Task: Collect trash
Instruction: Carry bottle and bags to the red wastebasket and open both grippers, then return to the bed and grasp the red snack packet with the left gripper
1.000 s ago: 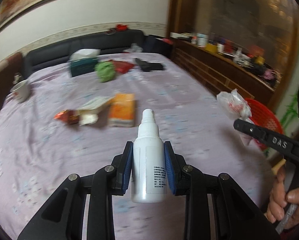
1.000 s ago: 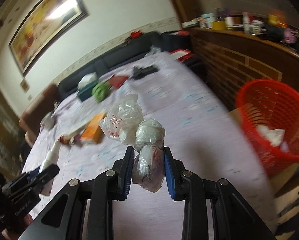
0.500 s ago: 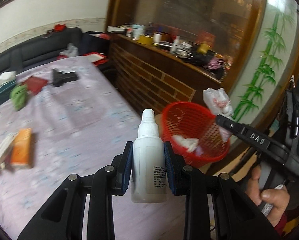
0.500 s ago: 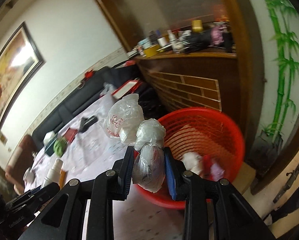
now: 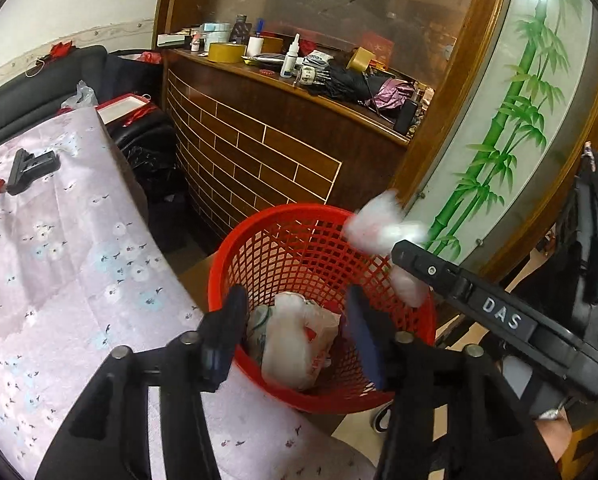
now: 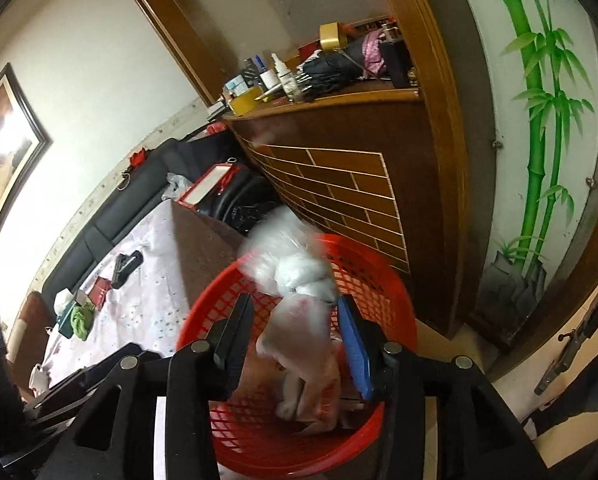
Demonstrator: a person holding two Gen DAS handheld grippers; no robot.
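R gripper (image 6: 295, 332) jaws spread wide, knotted plastic bag (image 6: 295, 280) loose btwn them, blurred, long axis running fwd, likely falling. Red basket (image 6: 395, 280) directly below. L gripper (image 5: 295, 340) also wide open, empty, over same basket.

At your 12 o'clock stands a dark wooden counter (image 5: 283, 148) with brick-pattern front; at 2 o'clock a bamboo-painted panel (image 5: 511, 120); at 10 o'clock a black sofa (image 5: 39, 92) against a pale wall (image 6: 79, 60).
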